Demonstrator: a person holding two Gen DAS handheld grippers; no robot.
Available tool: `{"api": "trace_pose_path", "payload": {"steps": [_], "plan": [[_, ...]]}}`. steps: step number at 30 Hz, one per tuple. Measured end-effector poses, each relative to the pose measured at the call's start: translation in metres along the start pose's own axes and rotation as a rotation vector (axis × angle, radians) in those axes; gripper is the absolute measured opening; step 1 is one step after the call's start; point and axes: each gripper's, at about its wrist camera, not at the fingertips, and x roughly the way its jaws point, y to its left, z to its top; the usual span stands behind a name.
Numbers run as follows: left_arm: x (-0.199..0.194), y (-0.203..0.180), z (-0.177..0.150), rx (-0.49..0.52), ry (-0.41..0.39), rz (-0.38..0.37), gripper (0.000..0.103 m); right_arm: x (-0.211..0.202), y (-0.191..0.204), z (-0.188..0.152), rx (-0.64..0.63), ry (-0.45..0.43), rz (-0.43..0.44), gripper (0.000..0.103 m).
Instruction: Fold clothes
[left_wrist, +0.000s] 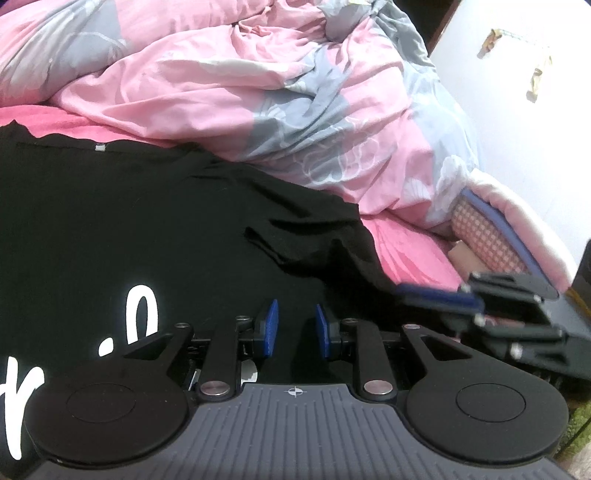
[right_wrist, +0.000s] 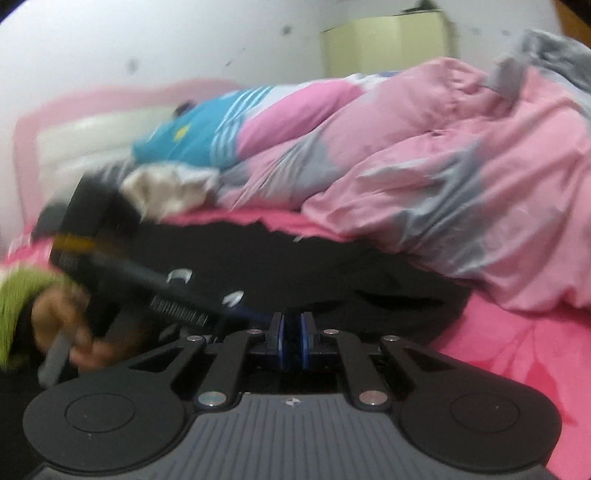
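Black T-shirt (left_wrist: 129, 221) w/ white lettering lies flat on the pink bedsheet (left_wrist: 406, 251), its far edge just beside the crumpled pink-and-grey duvet (left_wrist: 258, 92). Left gripper (left_wrist: 294, 328) hovers over the shirt's near part, blue pads apart w/ nothing between them. Right gripper (right_wrist: 291, 332) sits at the shirt's right edge, pads nearly together; looks like dark fabric pinched between them, but blurred so can't tell for sure. Person's hand (right_wrist: 62, 325) in a green sleeve (right_wrist: 22, 295) holds the left tool, near edge of shirt.
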Motion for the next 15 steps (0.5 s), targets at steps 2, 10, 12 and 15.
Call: {"api": "trace_pose_path", "payload": {"steps": [2, 10, 12, 15], "plan": [[-0.005, 0.003, 0.002, -0.026, -0.031, 0.0, 0.023, 0.0, 0.001, -0.003, -0.006, 0.008, 0.007, 0.009], [0.015, -0.004, 0.041, 0.041, -0.027, 0.035, 0.037, -0.008, 0.008, -0.007, -0.064, 0.03, 0.04, 0.009], [0.031, -0.008, 0.047, 0.094, 0.005, 0.052, 0.041, -0.007, 0.008, -0.008, -0.068, 0.039, 0.036, 0.009], [0.054, -0.012, 0.052, 0.184, 0.054, 0.082, 0.043, -0.01, 0.007, -0.009, -0.071, 0.041, 0.039, 0.009]]}}
